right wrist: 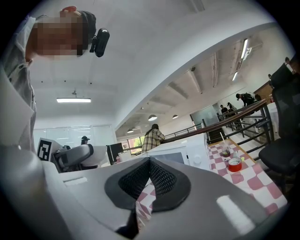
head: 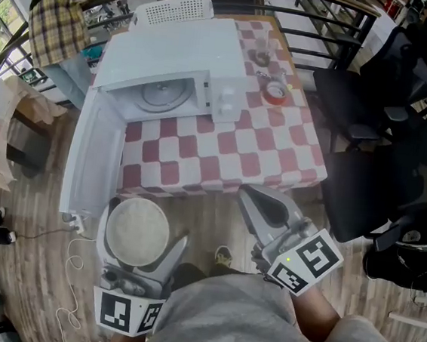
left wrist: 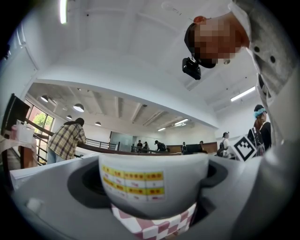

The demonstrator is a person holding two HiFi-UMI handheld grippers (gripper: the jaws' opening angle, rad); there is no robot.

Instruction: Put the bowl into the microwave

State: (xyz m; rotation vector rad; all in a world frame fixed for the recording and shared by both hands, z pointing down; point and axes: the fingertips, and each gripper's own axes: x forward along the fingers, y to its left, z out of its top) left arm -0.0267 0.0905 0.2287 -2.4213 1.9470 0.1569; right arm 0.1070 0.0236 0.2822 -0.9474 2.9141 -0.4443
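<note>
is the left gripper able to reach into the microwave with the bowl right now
Likely yes: the door is swung wide open, the microwave looks empty inside, and nothing stands between it and the bowl in the left gripper.

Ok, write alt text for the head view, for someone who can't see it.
Seen from above, the left gripper holds a white bowl in front of a red-and-white checked table, where a white microwave stands with its door swung open. The right gripper is beside it, fingers shut on nothing.
</note>
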